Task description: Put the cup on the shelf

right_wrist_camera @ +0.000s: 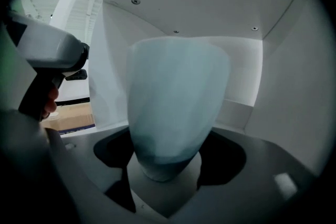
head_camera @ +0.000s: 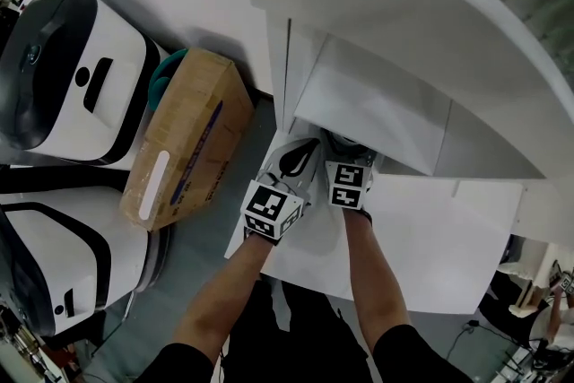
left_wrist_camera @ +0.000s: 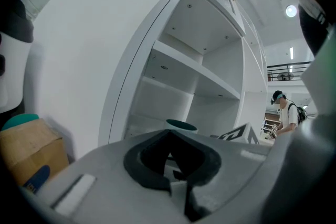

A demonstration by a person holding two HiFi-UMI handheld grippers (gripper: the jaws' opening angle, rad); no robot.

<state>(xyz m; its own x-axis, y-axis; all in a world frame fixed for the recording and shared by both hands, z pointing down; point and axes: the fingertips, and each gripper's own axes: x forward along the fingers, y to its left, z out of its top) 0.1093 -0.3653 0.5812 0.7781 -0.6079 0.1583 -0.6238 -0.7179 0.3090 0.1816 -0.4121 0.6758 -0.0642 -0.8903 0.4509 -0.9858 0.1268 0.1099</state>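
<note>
The right gripper (right_wrist_camera: 165, 178) is closed on the cup (right_wrist_camera: 176, 107) and grips it near its small bottom end. The cup is pale, almost white. It stands up tall: its long way runs up and down, the wide mouth is on top and the small bottom is down between the jaws. The cup is inside a box-shaped space of the white shelf (right_wrist_camera: 210, 2), with the shelf walls behind it and a board over it. I cannot tell if the cup's bottom is touching the board under it.

The left gripper (left_wrist_camera: 169, 136) is closed and has nothing in it. It is just beside the right gripper (head_camera: 348, 179), at the front of the shelf (head_camera: 377, 112).

The left gripper view shows something the right one does not: the rim of the cup (left_wrist_camera: 181, 125) is open to the top and dark green inside. It also shows more shelf (left_wrist_camera: 199, 71) boards higher up.

The head view shows both arms reaching in side by side, but there the grippers hide the cup. It also shows a brown cardboard box (head_camera: 188, 143) to the left of the shelf.
</note>
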